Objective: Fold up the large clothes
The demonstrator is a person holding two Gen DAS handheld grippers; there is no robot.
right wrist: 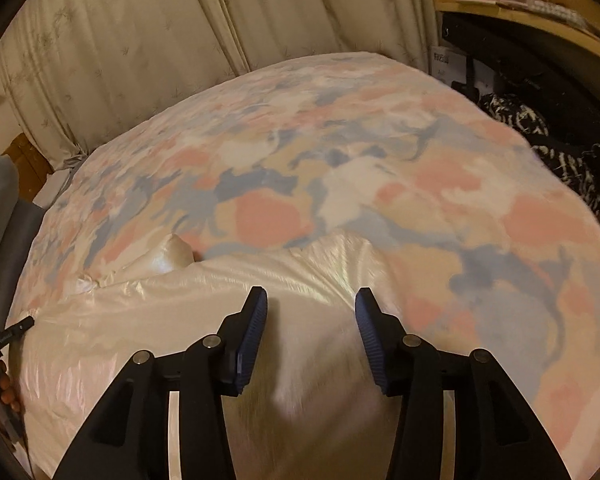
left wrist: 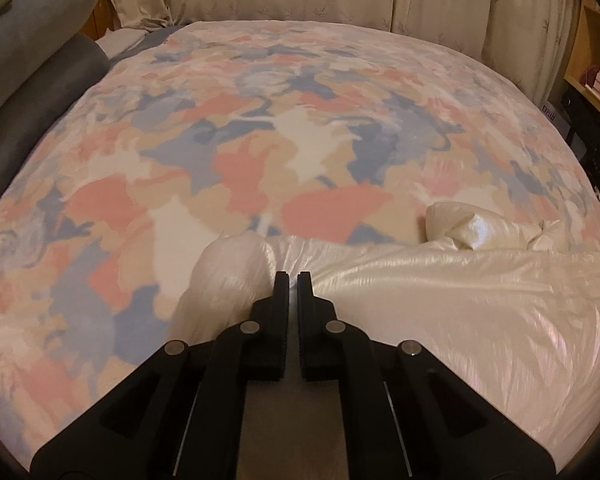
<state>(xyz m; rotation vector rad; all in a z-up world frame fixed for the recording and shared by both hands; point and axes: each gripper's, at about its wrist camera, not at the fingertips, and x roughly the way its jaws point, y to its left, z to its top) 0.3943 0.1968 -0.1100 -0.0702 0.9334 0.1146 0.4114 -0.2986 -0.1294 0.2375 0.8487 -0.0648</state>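
The cream jacket (right wrist: 180, 320) lies crosswise beneath both grippers: left gripper (left wrist: 294, 276) nearly clenched, right gripper (right wrist: 311, 300) released above it.

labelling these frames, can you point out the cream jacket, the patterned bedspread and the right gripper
cream jacket (left wrist: 460, 312): left wrist view, shiny body panel.
patterned bedspread (left wrist: 240, 168): left wrist view, pink patch mid-bed.
right gripper (right wrist: 311, 300): right wrist view, midway between its fingertips.

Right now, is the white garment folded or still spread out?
Cannot tell if folded: the white garment lies bunched and puffy along the near edge of the patterned bedspread, one end lumped up. No neat fold shows.
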